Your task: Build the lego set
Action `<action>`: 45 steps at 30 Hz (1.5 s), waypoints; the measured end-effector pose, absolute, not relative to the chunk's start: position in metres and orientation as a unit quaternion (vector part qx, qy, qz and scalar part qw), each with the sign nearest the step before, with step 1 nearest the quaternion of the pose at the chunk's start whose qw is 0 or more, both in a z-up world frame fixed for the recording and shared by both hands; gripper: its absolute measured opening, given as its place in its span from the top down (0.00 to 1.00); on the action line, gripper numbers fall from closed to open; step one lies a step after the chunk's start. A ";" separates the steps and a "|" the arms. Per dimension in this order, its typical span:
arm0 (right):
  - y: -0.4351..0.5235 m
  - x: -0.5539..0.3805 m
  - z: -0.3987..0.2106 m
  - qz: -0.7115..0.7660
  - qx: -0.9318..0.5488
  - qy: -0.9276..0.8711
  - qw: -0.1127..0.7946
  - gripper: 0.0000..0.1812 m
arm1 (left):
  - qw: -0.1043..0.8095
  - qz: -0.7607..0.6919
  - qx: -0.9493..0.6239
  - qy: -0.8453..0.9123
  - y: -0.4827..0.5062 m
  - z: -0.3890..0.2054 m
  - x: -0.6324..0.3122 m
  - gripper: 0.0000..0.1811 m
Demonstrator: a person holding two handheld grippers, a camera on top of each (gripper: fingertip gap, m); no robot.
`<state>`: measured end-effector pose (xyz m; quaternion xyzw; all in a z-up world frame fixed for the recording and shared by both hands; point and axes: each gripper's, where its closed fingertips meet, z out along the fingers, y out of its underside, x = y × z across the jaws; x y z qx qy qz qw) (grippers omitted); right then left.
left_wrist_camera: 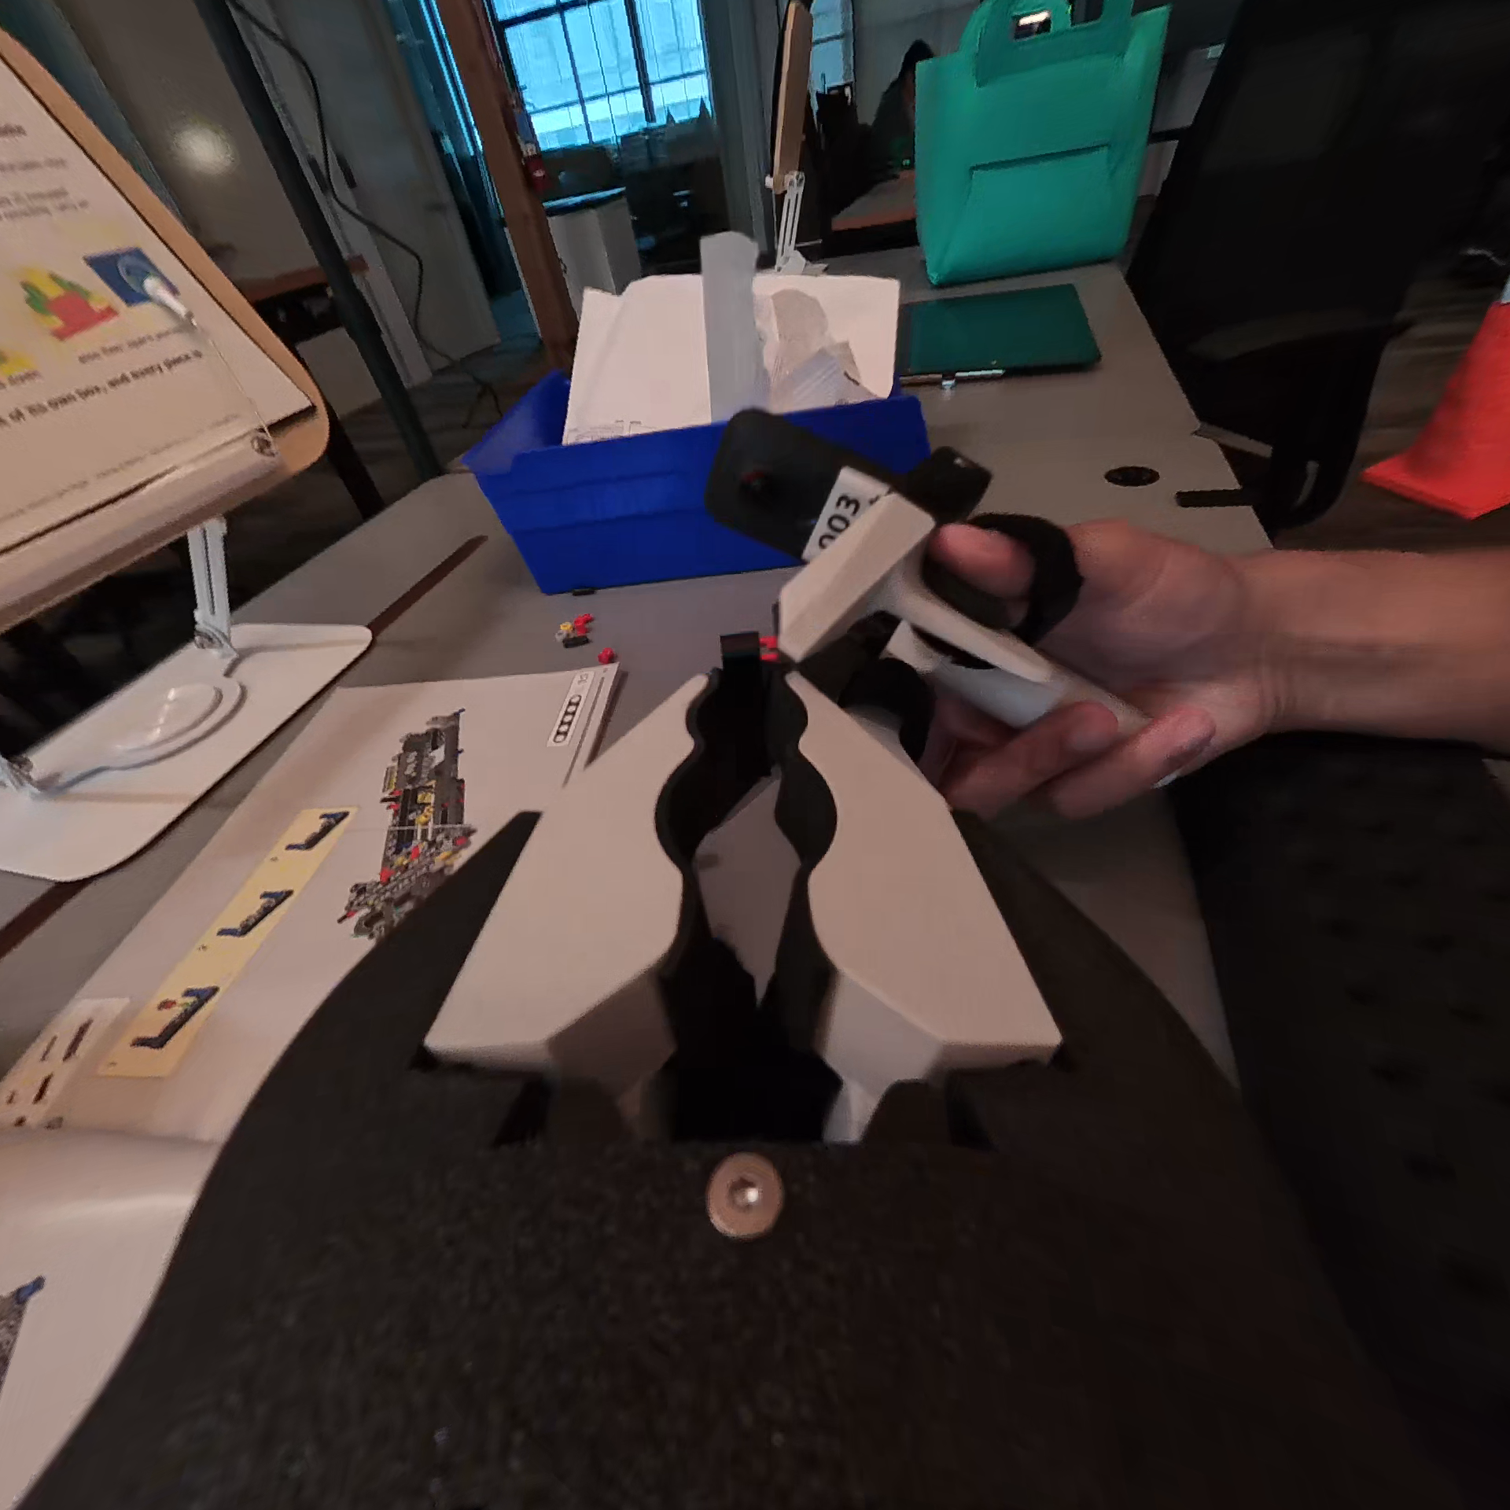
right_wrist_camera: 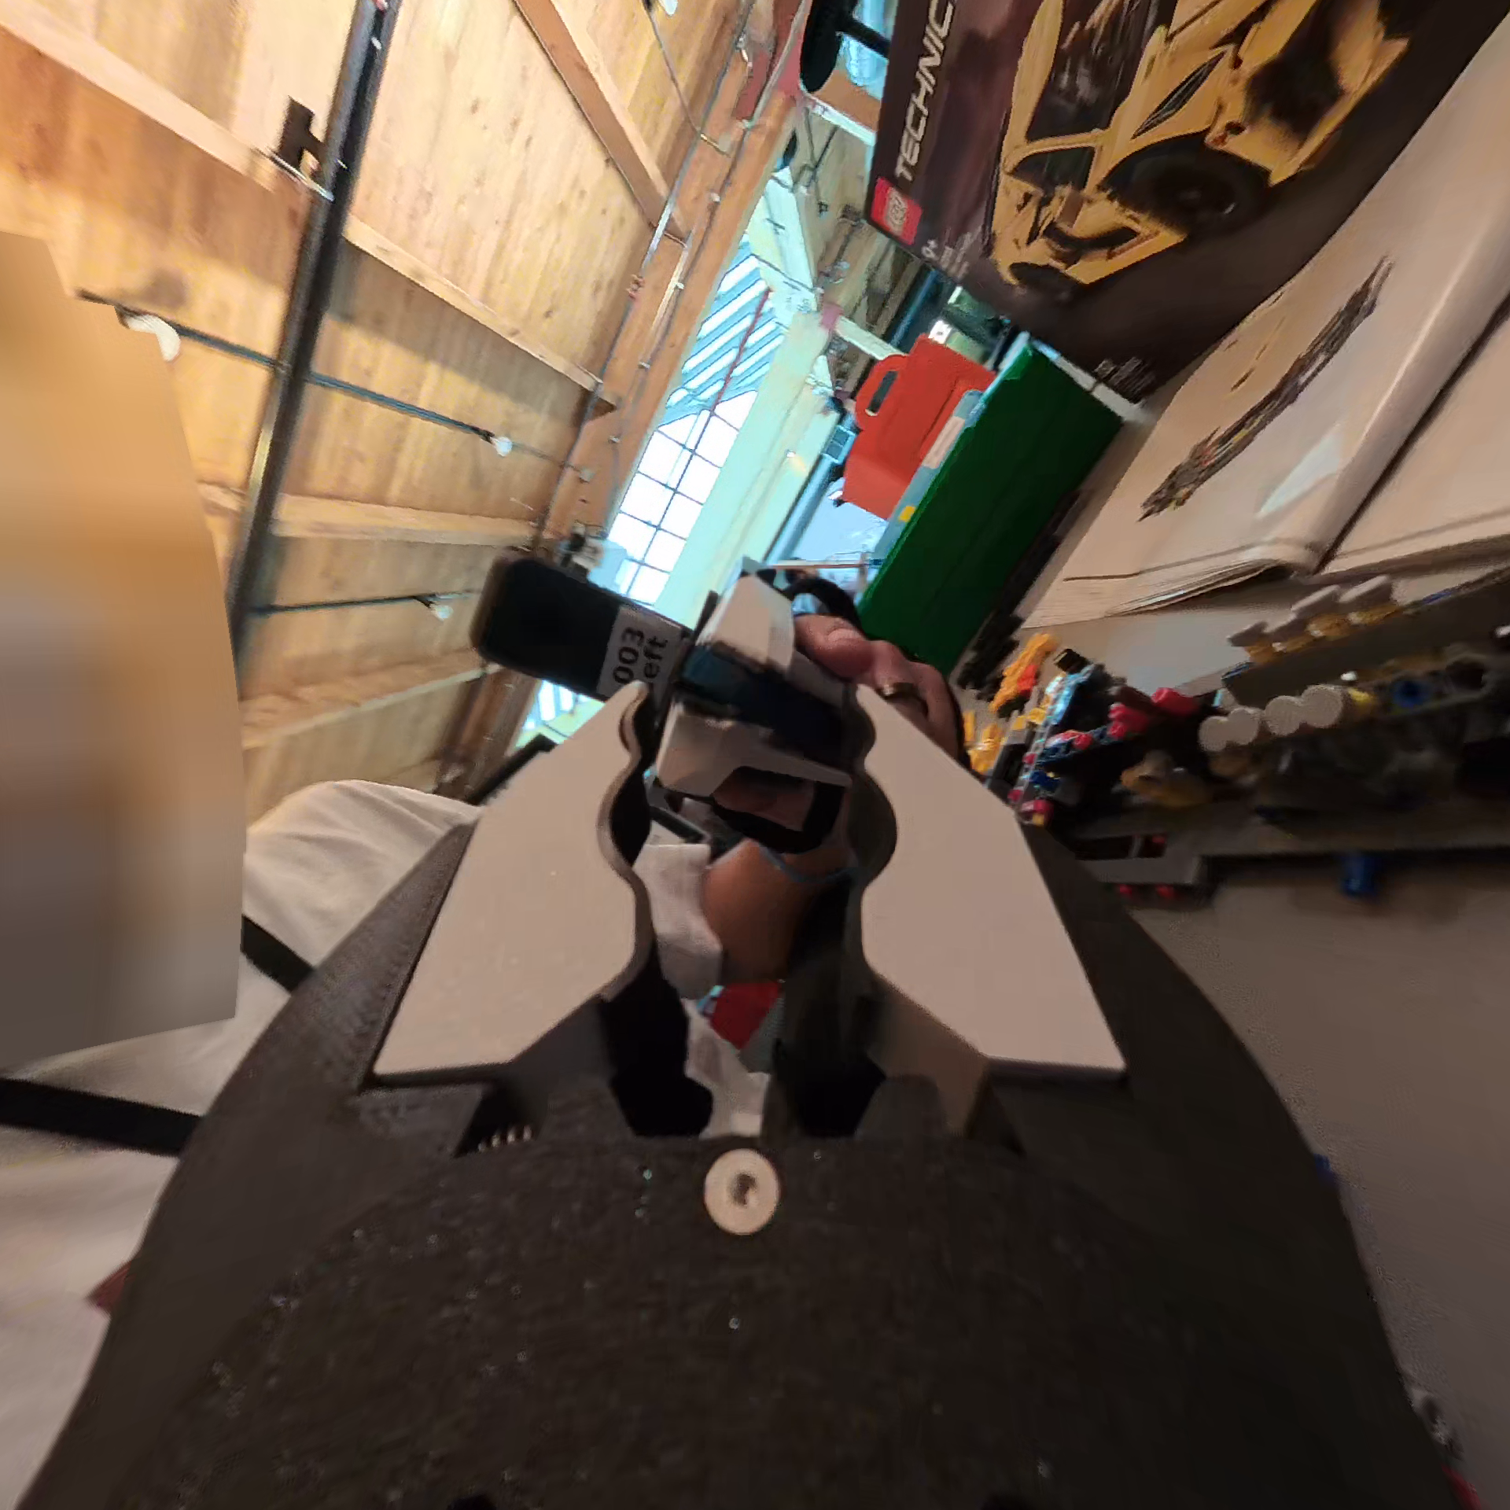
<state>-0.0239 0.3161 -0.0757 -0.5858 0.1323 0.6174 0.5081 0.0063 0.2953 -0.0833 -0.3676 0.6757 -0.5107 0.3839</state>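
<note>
My left gripper (left_wrist_camera: 748,682) is shut on a small black lego piece with red pins (left_wrist_camera: 743,654) and holds it above the grey table (left_wrist_camera: 490,588). A hand (left_wrist_camera: 1144,654) holds the right gripper just to the right, tilted, with its white tip next to the black piece. In the right wrist view my right gripper (right_wrist_camera: 748,703) is open, with its fingers wide apart. The left gripper and the hand holding it show in the gap. The black piece is not clear there.
An open instruction booklet (left_wrist_camera: 457,776) lies at the left, with small loose pieces (left_wrist_camera: 576,633) beyond it. A blue bin (left_wrist_camera: 654,507) of papers stands behind. A sign stand (left_wrist_camera: 163,735) stands far left. A part-built lego model (right_wrist_camera: 1307,735) and the set's box (right_wrist_camera: 1144,122) show in the right wrist view. My left and right fingertips are right by each other.
</note>
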 end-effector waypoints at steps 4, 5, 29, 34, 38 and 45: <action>0.311 -0.024 -0.070 0.649 -0.563 0.132 0.495 0.81 | 0.409 -0.510 -0.344 0.674 0.291 -0.075 0.004 0.97; 0.311 -0.024 -0.070 0.651 -0.562 0.133 0.493 0.81 | 0.419 -0.502 -0.340 0.676 0.291 -0.075 0.003 0.96; 0.267 0.002 -0.164 0.133 -0.883 -0.023 0.450 0.89 | 0.405 -0.362 -0.589 0.598 0.437 -0.124 0.013 0.97; 0.259 -0.013 -0.176 0.162 -0.903 -0.047 0.395 0.90 | 0.408 -0.353 -0.578 0.613 0.432 -0.127 0.014 0.97; 0.260 -0.006 -0.182 0.122 -0.917 -0.054 0.377 0.90 | 0.403 -0.359 -0.574 0.616 0.427 -0.127 0.015 0.96; 0.260 -0.008 -0.195 0.067 -0.941 -0.105 0.314 0.88 | 0.398 -0.365 -0.578 0.612 0.428 -0.126 0.014 0.97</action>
